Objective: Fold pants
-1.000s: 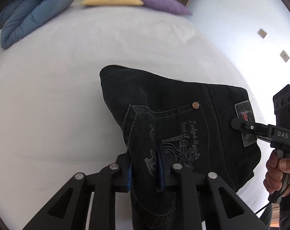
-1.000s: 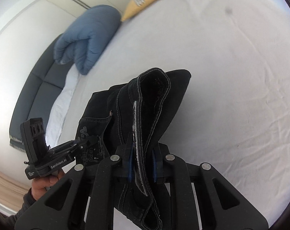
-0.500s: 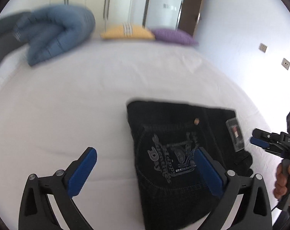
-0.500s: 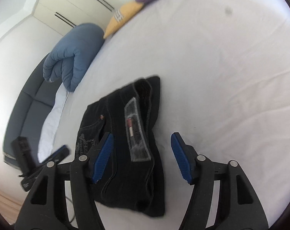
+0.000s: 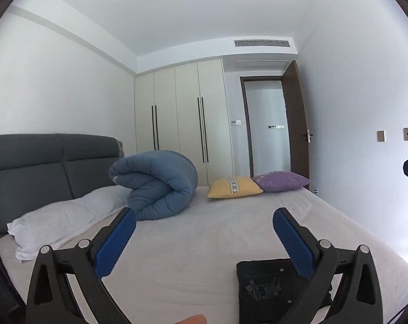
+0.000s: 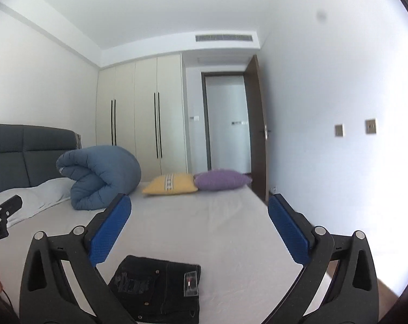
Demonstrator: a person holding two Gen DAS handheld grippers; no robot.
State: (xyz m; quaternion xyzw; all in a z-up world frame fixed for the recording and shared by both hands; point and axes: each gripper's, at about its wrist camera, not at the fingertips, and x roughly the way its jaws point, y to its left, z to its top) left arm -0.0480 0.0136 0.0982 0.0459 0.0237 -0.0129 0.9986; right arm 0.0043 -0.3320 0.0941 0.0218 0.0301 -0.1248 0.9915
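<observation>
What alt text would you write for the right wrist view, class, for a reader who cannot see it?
Folded black denim pants lie on a white-sheeted bed, below the wide-open, empty right tongs with blue pads, whose jaws are opening. Beyond sit a rolled blue quilted duvet, a yellow cushion and a purple cushion, before cream wardrobe doors.

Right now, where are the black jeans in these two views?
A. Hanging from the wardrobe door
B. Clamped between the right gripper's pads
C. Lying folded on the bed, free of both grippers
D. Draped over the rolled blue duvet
C: the folded black jeans lie flat on the white bed sheet, while the right gripper and the left gripper are raised above them with nothing between their blue pads.
</observation>
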